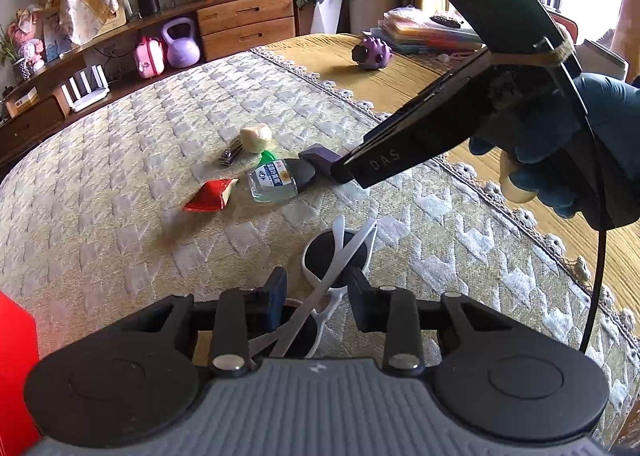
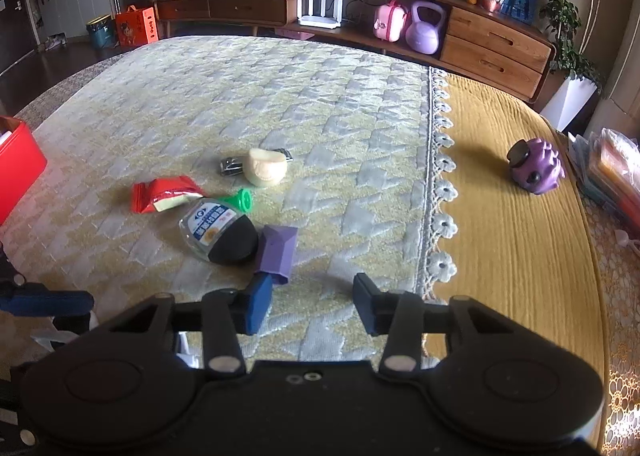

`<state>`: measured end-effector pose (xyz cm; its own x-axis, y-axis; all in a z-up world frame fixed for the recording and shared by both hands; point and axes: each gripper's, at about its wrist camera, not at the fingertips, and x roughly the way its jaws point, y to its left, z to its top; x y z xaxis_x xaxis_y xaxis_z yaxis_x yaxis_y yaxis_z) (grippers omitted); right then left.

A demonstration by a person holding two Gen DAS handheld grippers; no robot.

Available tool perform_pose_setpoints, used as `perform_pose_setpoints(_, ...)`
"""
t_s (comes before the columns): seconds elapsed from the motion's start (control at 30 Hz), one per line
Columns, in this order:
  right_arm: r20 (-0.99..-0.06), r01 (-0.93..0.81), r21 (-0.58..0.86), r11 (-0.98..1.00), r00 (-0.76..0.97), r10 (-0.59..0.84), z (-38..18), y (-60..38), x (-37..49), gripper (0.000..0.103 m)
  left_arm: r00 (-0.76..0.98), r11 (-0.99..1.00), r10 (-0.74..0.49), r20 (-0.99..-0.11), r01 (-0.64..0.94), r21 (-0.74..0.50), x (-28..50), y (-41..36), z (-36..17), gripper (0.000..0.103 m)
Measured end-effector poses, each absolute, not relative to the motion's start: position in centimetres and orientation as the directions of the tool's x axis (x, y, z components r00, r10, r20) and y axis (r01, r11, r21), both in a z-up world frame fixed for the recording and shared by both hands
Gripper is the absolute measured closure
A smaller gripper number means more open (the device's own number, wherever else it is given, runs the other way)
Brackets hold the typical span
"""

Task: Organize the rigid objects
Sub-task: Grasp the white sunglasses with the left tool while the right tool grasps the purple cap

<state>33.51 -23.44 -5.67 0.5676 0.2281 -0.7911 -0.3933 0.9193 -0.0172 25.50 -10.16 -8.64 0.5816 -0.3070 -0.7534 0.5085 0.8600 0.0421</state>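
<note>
White sunglasses (image 1: 336, 276) lie between your wide-open left claw (image 1: 316, 304), and your right claw (image 2: 312, 306) gapes by the purple box (image 2: 277, 252).

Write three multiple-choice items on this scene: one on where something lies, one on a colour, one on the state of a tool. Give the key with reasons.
1. Where do the white sunglasses lie?
A. between the left tool's fingers, on the quilt
B. on the yellow cloth
C. inside the red bin

2. What colour is the cap of the clear bottle?
A. blue
B. green
C. white

3. How does the right tool stand?
A. shut on the purple box
B. shut on the bottle
C. open, holding nothing

Key:
1 A, the left wrist view shows the frame crossing the gap between the two fingers, on the patterned quilt.
2 B, the right wrist view shows a green cap at the bottle's far end.
3 C, its fingers are spread with only quilt between them; the purple box lies just beyond the left finger.
</note>
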Motion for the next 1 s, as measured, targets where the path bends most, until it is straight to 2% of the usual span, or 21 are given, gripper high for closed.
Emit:
perform_pose_setpoints(0.2,-0.791,-0.416,0.011,0.909,0.552,0.262,-5.5,-22.9,33.6,0.063,0.573,0.849,-0.299,-0.763,0.525,0.062,25.5,-10.6,-9.1,0.086)
perform_pose_setpoints(0.4,-0.795,-0.429,0.032,0.903,0.537,0.283,-5.6,-22.5,33.9,0.062,0.574,0.849,-0.304,-0.76,0.526,0.057,25.5,-10.6,-9.2,0.088)
perform_pose_setpoints(0.53,-0.791,-0.416,0.042,0.909,0.542,0.284,-5.7,-22.3,34.4,0.062,0.583,0.857,-0.297,-0.756,0.512,0.058,25.5,-10.5,-9.1,0.094)
perform_pose_setpoints(0.63,-0.787,-0.408,0.037,0.912,0.55,0.278,-5.7,-22.0,34.6,0.066,0.591,0.863,-0.291,-0.752,0.502,0.06,25.4,-10.4,-9.1,0.097)
perform_pose_setpoints(0.67,-0.786,-0.406,0.033,0.913,0.554,0.275,-5.7,-21.9,34.6,0.076,0.594,0.865,-0.288,-0.751,0.498,0.062,25.4,-10.4,-9.0,0.097)
perform_pose_setpoints(0.77,-0.784,-0.399,0.038,0.916,0.557,0.275,-5.6,-21.9,34.4,0.081,0.589,0.879,-0.293,-0.753,0.476,0.031,25.6,-10.0,-8.9,0.098)
perform_pose_setpoints(1.0,-0.776,-0.391,0.059,0.919,0.561,0.289,-4.7,-22.7,32.1,0.081,0.585,0.923,-0.302,-0.753,0.378,-0.076,25.6,-7.9,-8.2,0.098)
